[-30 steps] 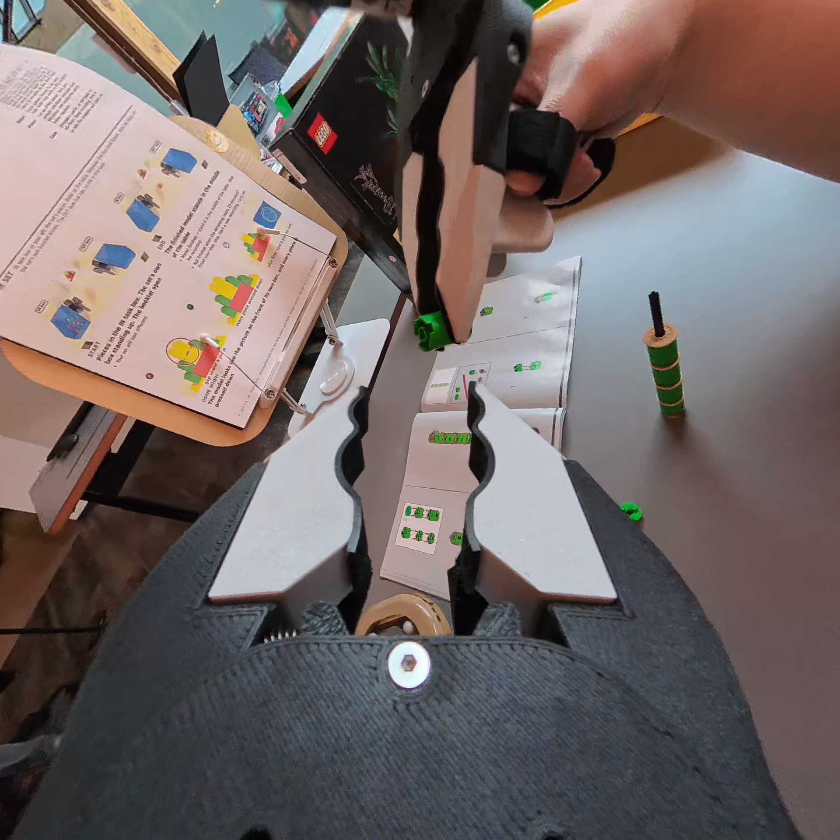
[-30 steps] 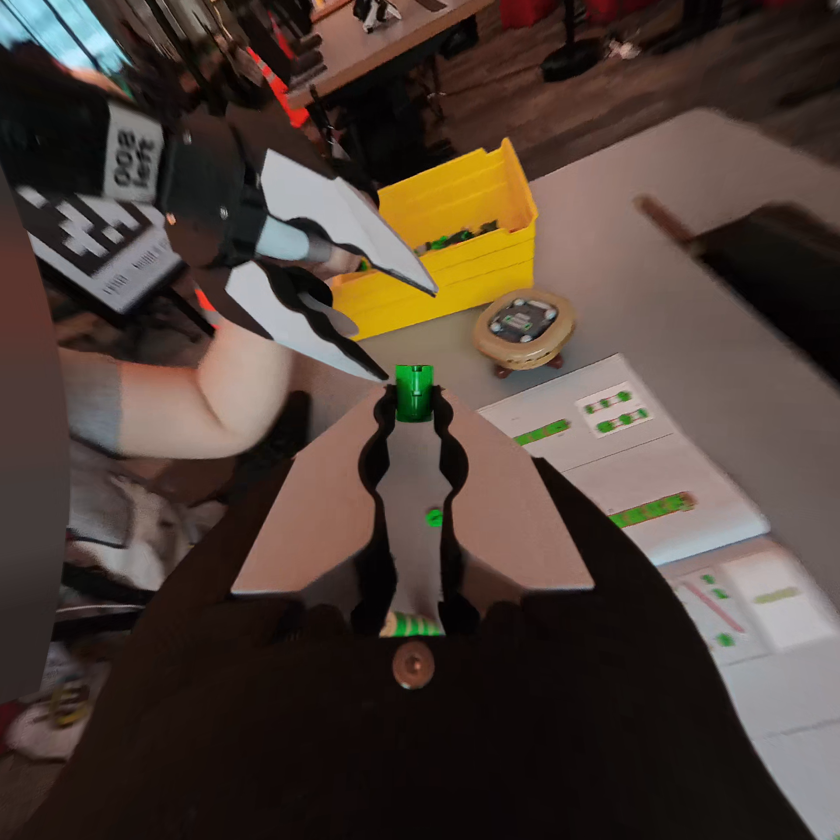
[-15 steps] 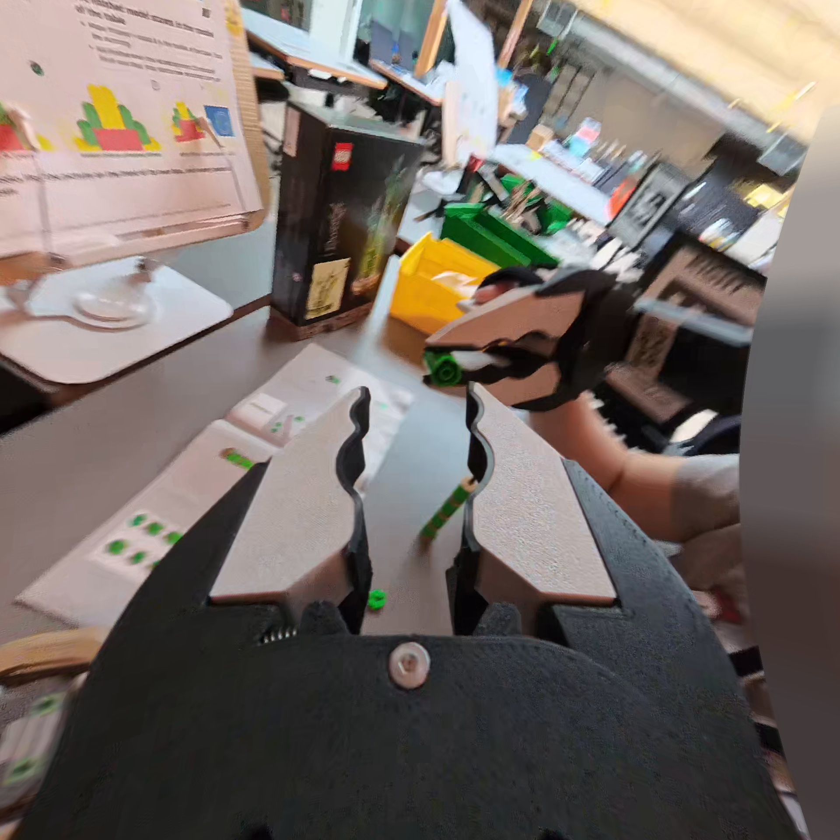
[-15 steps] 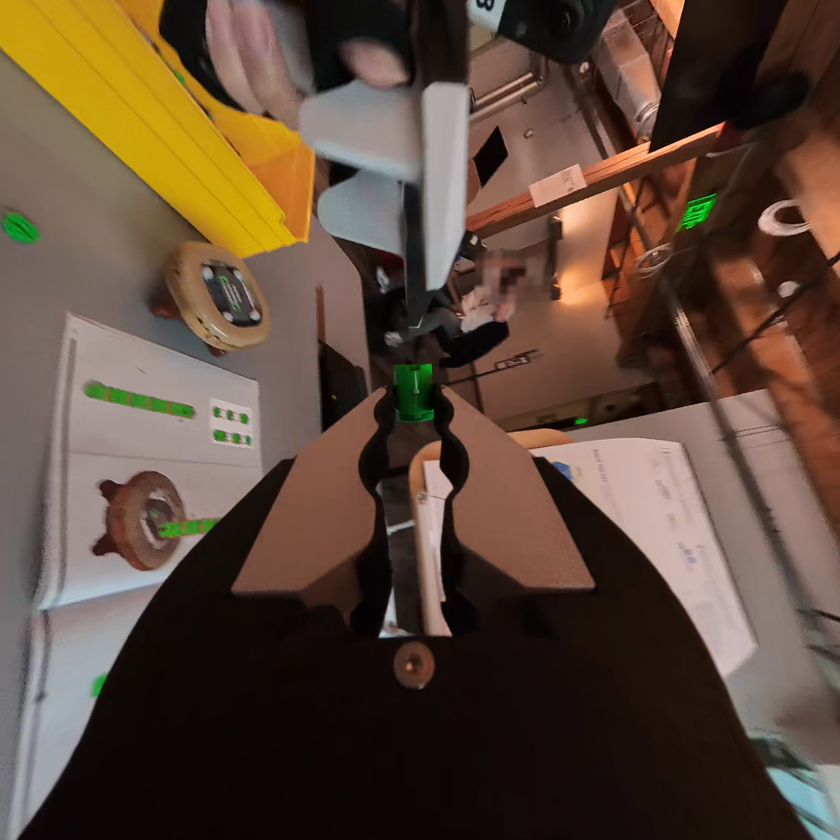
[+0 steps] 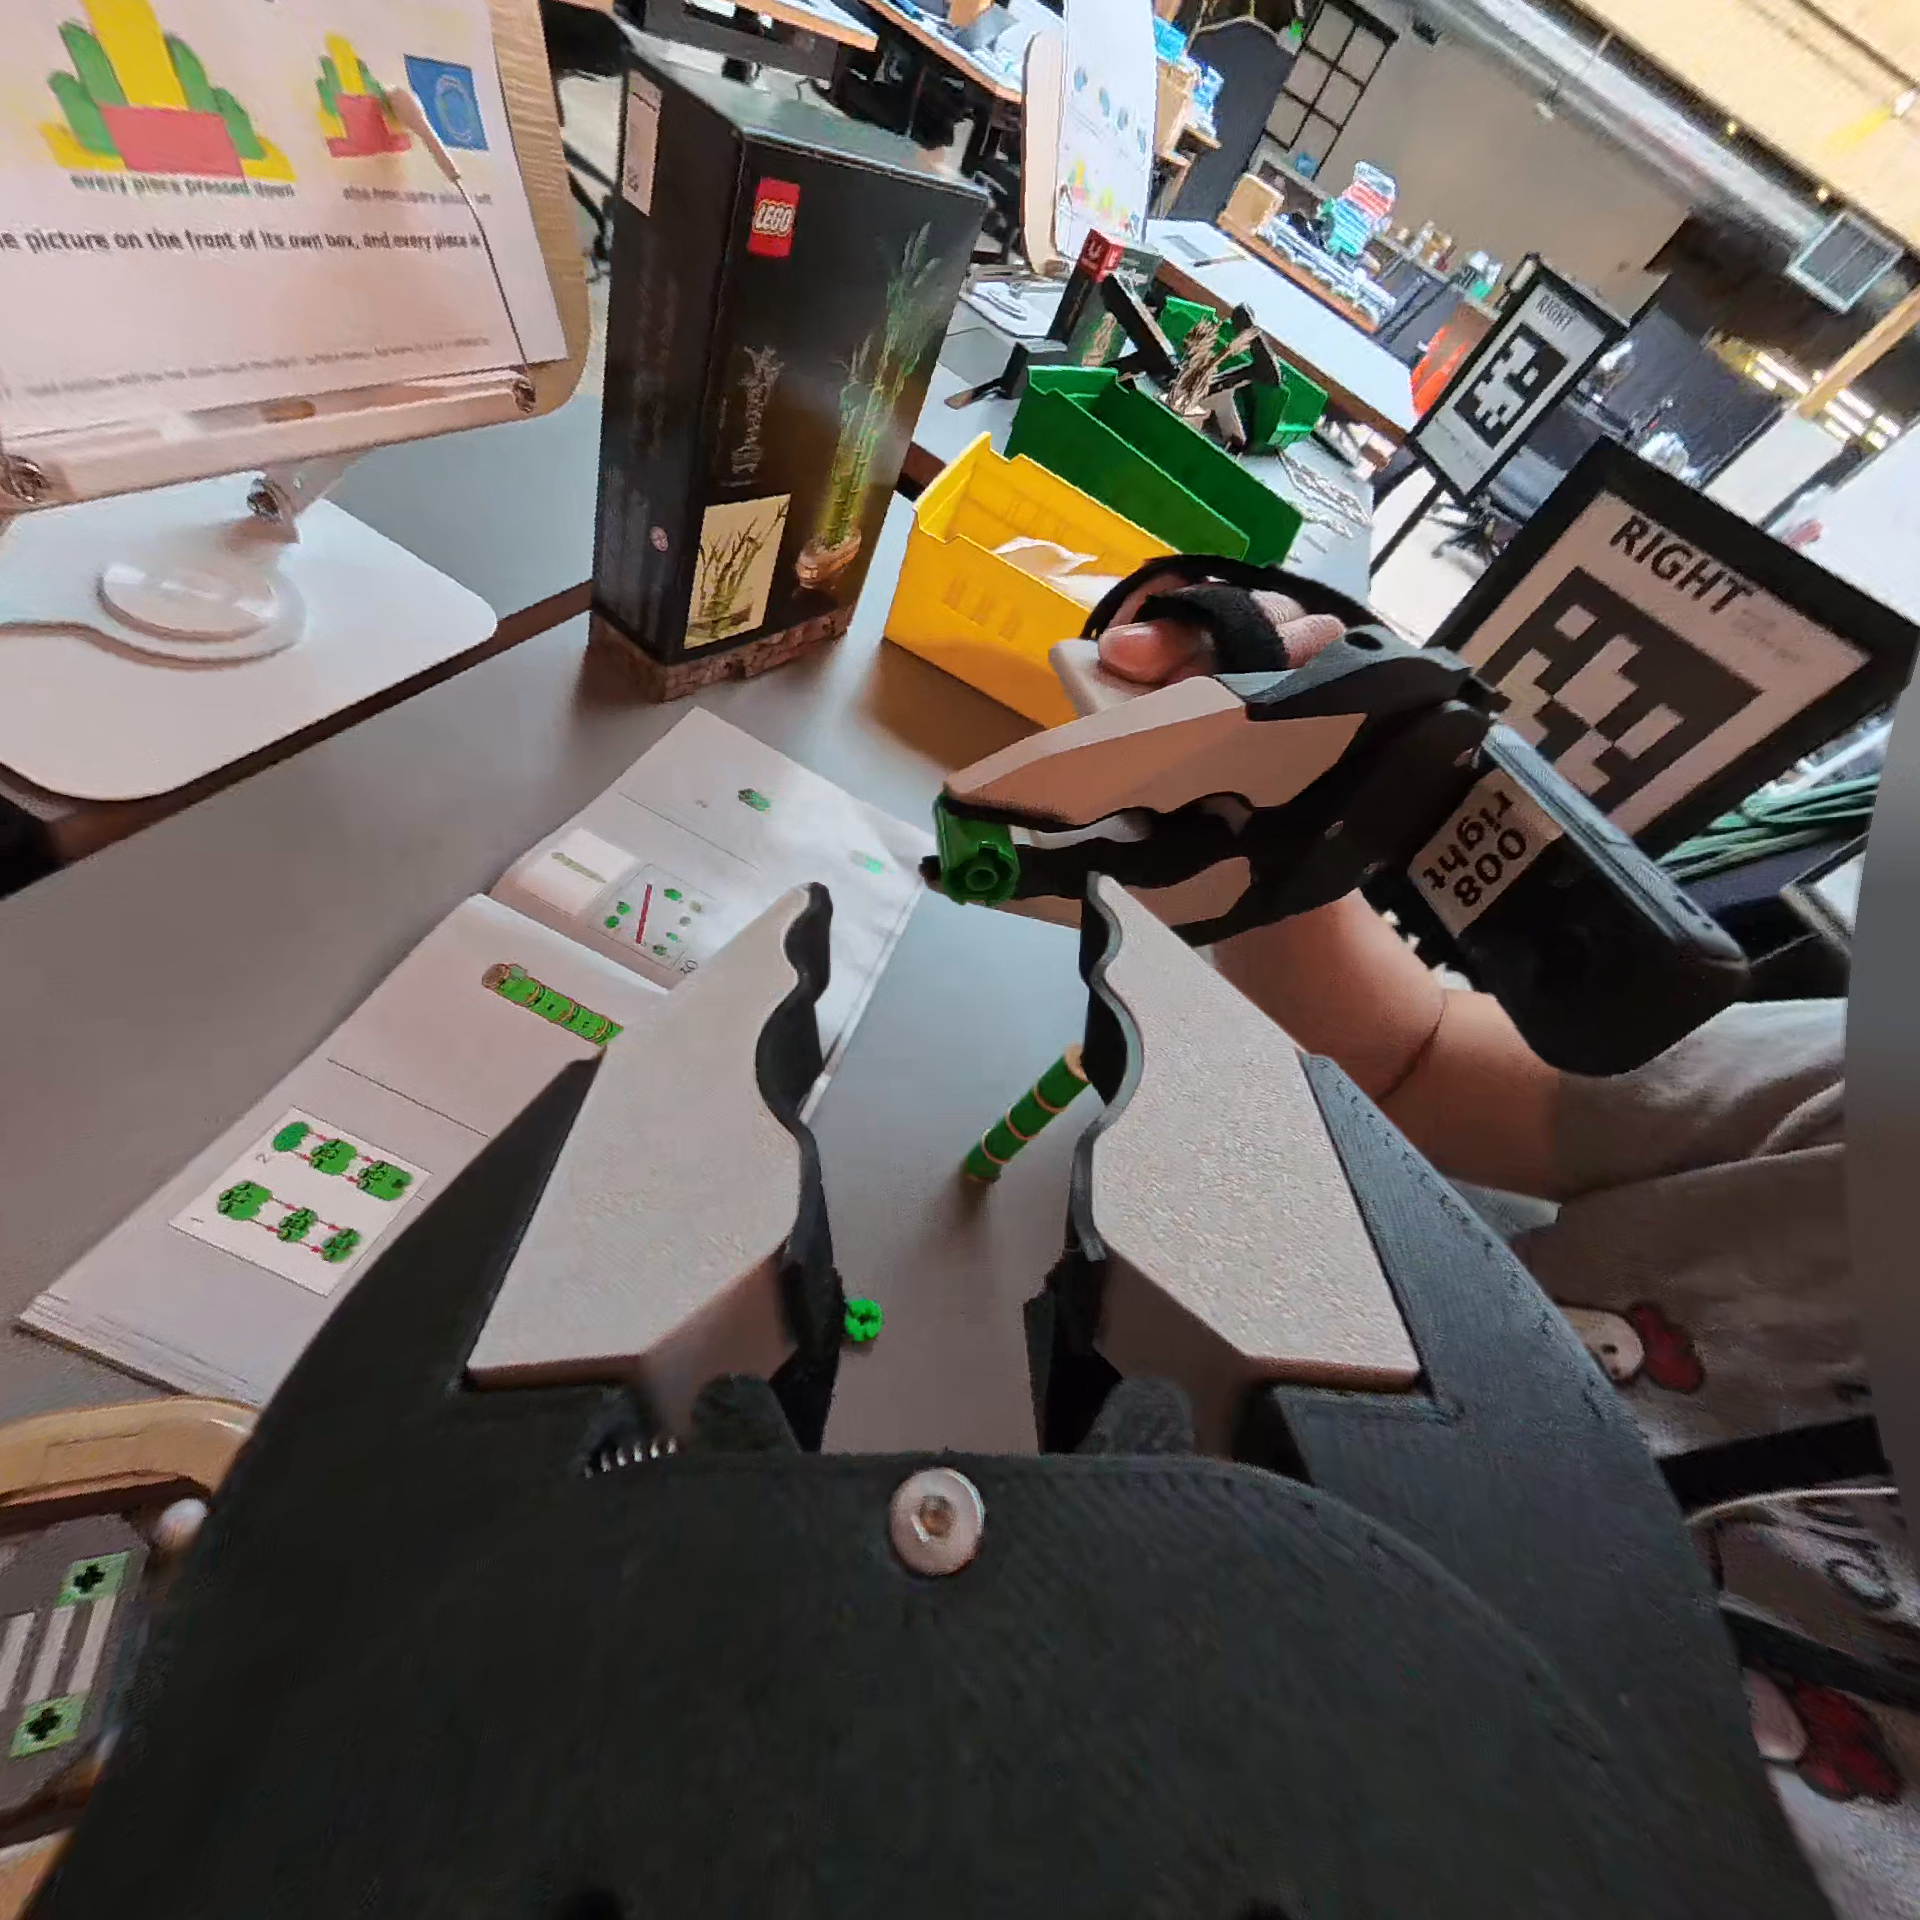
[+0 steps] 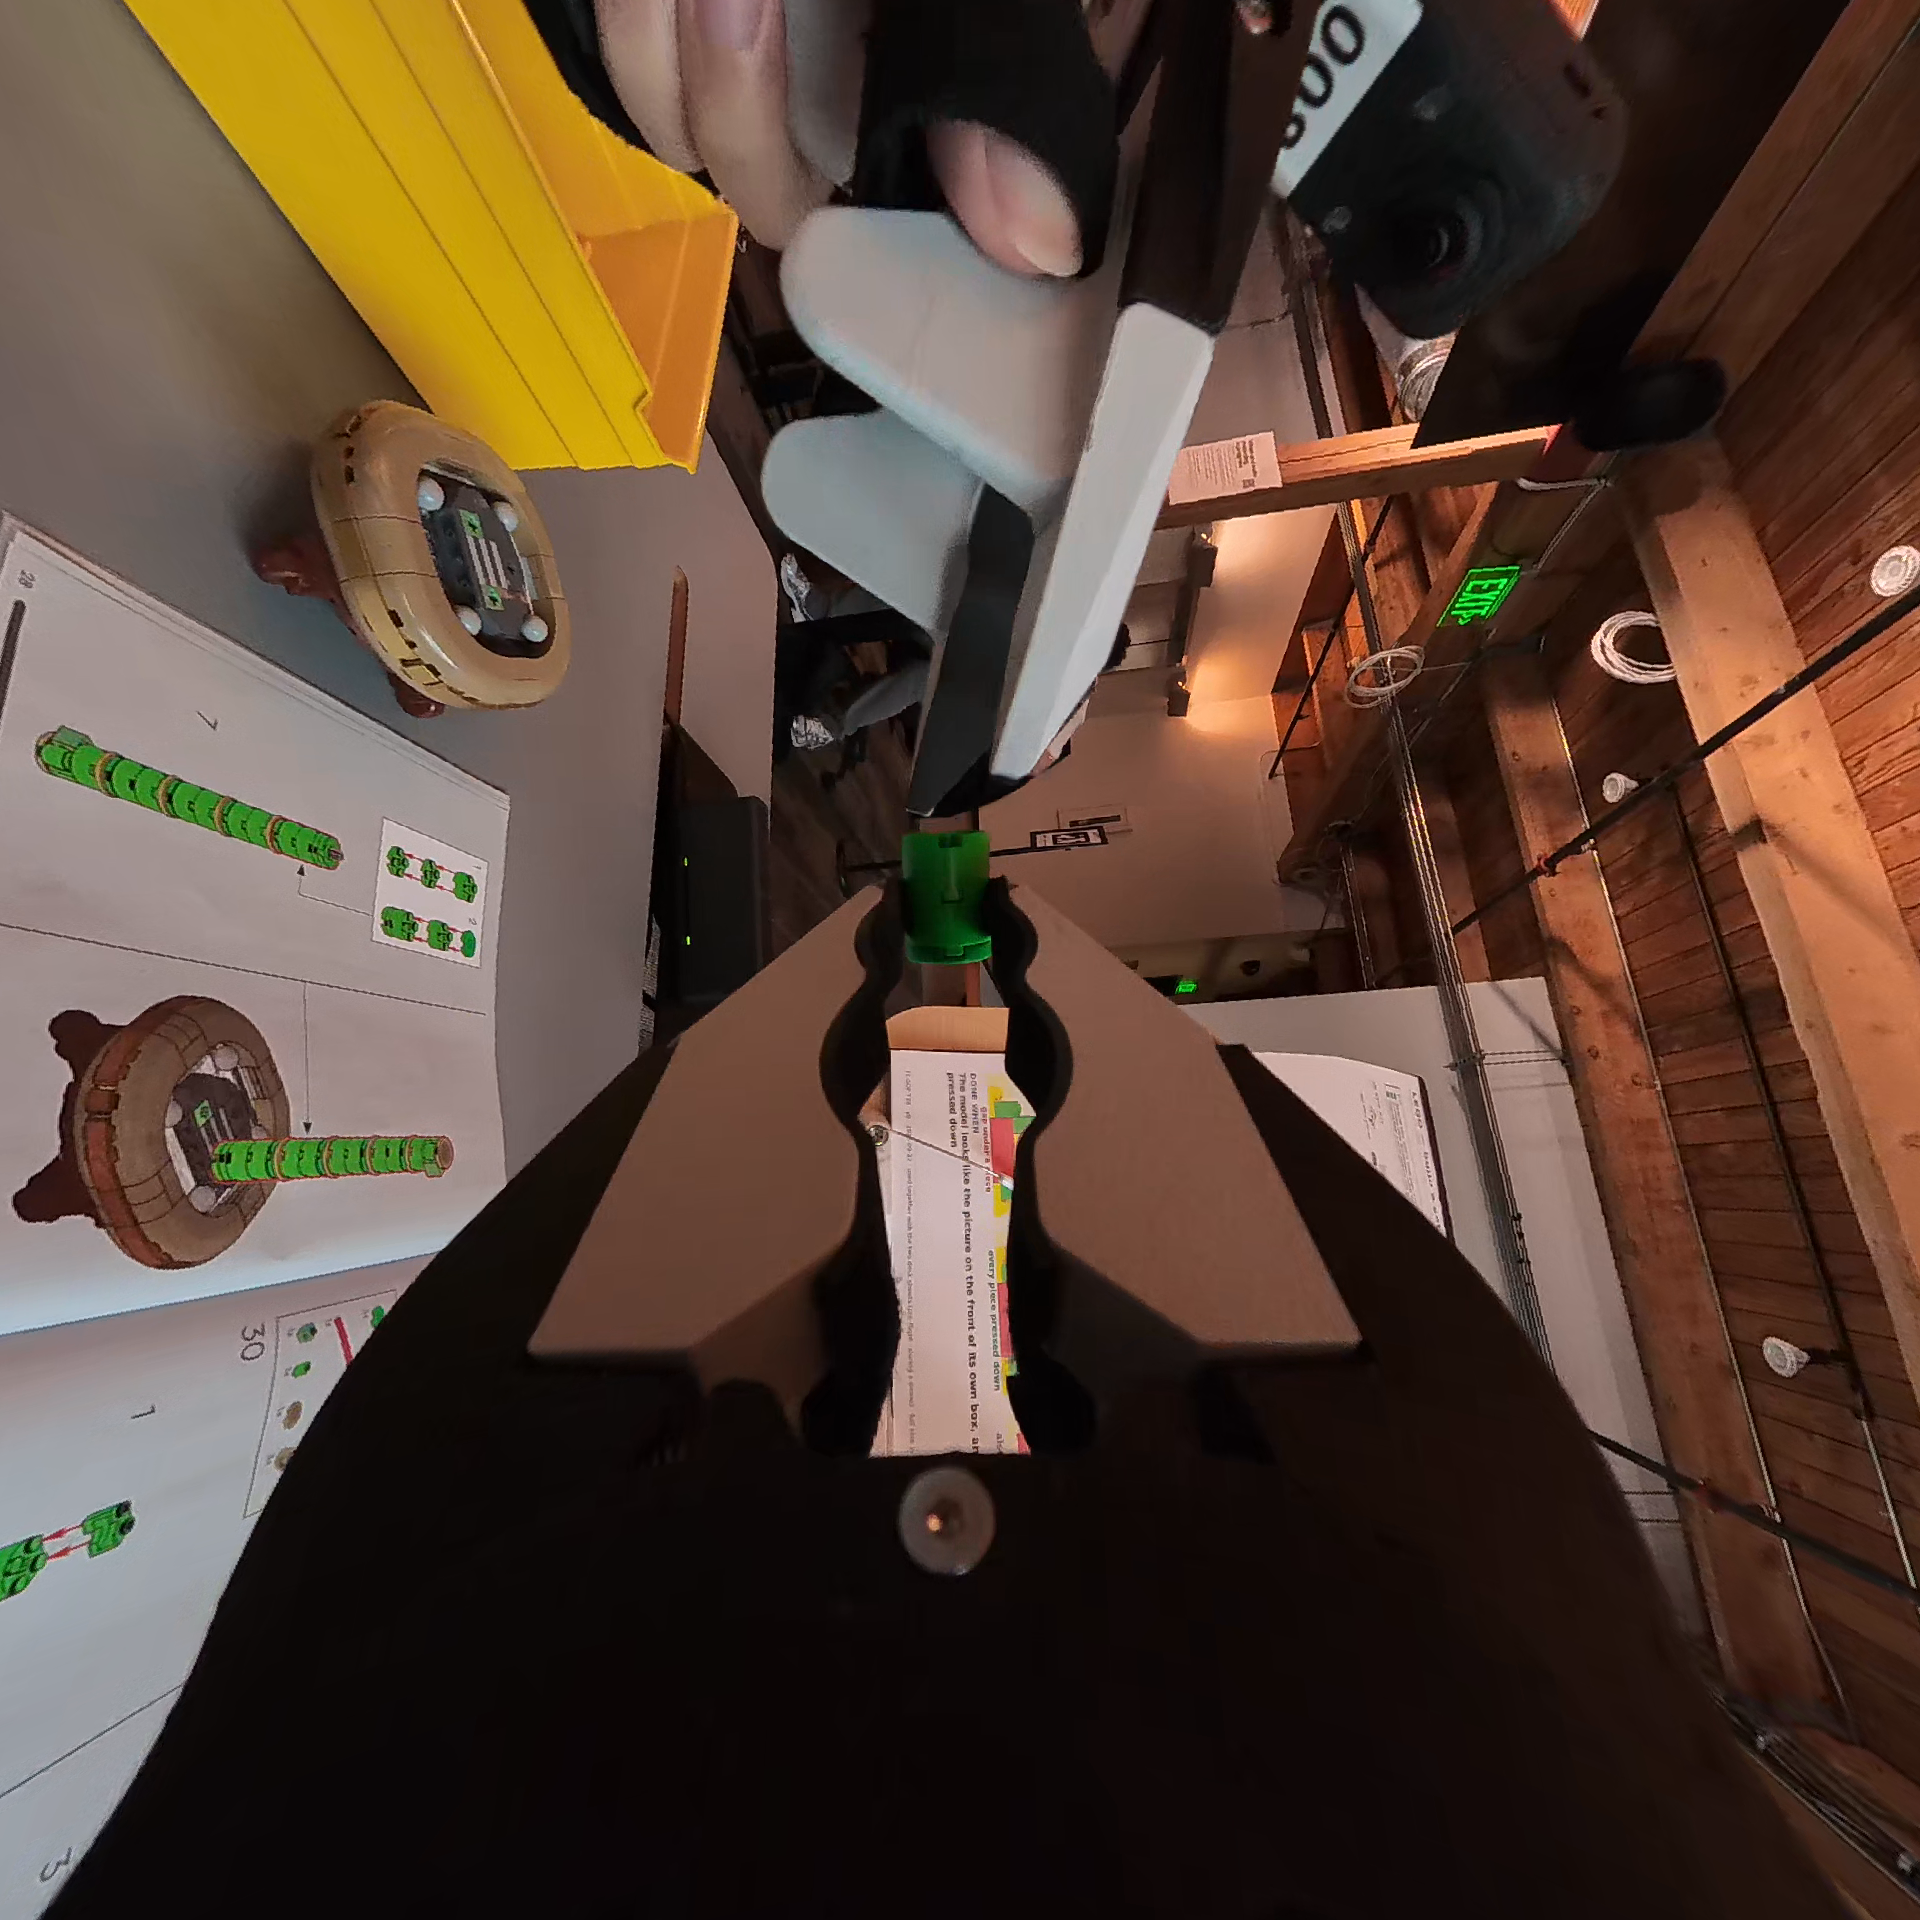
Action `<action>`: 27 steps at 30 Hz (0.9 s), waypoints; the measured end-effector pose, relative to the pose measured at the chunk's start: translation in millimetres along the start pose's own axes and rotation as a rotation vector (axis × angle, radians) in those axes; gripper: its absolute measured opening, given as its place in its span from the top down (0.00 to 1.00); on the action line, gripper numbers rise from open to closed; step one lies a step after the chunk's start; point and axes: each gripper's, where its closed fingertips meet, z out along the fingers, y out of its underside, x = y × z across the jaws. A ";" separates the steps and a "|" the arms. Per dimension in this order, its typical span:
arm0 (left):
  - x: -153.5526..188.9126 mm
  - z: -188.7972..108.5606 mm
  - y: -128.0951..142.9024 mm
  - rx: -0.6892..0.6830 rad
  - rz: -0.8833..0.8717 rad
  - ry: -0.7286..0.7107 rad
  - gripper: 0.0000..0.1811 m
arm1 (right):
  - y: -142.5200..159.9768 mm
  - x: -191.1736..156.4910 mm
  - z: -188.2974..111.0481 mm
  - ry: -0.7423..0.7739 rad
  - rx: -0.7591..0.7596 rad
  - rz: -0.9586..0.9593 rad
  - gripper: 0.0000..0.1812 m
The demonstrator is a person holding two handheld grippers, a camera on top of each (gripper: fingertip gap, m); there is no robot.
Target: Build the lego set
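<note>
A green cylindrical piece [image 6: 943,902] is clamped at the fingertips of the right gripper [image 6: 943,914], held in the air above the open instruction booklet [image 5: 436,1049]. The left gripper [image 5: 951,935] is held with jaws spread and empty. Right of the booklet, a green-and-tan stalk [image 5: 1023,1117] stands on the table [image 5: 260,914]; a tan round base [image 6: 442,556] sits beside the booklet.

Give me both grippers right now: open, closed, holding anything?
Left gripper: open, fingers apart, holding nothing.
Right gripper: closed on a small green lego piece at its fingertips, held up above the table.
</note>
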 end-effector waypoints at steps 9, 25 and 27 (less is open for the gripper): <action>1.3 -1.3 2.3 -0.028 0.146 -0.065 0.75 | -0.5 -1.2 1.0 -0.005 -0.006 -0.011 0.92; -5.4 11.2 7.0 -0.084 0.401 -0.191 0.92 | 1.8 9.4 5.0 0.029 -0.024 0.111 0.78; -9.9 6.7 0.0 -0.047 0.427 -0.231 0.92 | 8.9 18.3 2.5 0.035 -0.035 0.224 0.72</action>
